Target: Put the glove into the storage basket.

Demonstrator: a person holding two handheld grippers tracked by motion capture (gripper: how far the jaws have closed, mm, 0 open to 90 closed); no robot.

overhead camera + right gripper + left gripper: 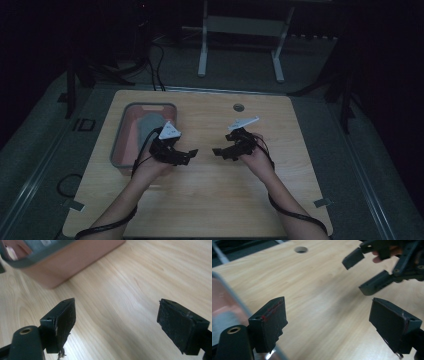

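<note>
Grippers poised beside the bin

Bin [120, 142]: pink-walled, grey-rimmed, stood at the left of the tabletop [210, 195]; a grey item [149, 125], too dim to identify, lay inside it. This was the nearest thing to either tool and the likely object of the work.

Left hand-held gripper [189, 155]: hovered just beside the bin's right wall, jaws spread wide and empty, pointing toward the middle of the tabletop. In the left gripper view the bin's rim [227, 290] ran close past its left jaw.

Right hand-held gripper [220, 151]: hovered near the centre, facing the left one, jaws likewise wide and holding nothing. In the right gripper view the bin's pink wall [75, 260] lay ahead, apart from the jaws.

Cable hole [238, 107]: sat farther back, clear of both.

Handling note, as a judgement: for a clean pick from the bin, the left tool would need turning over the rim and lowering straight onto the grey item, jaws kept wide until they straddled it, without knocking the wall.
</note>
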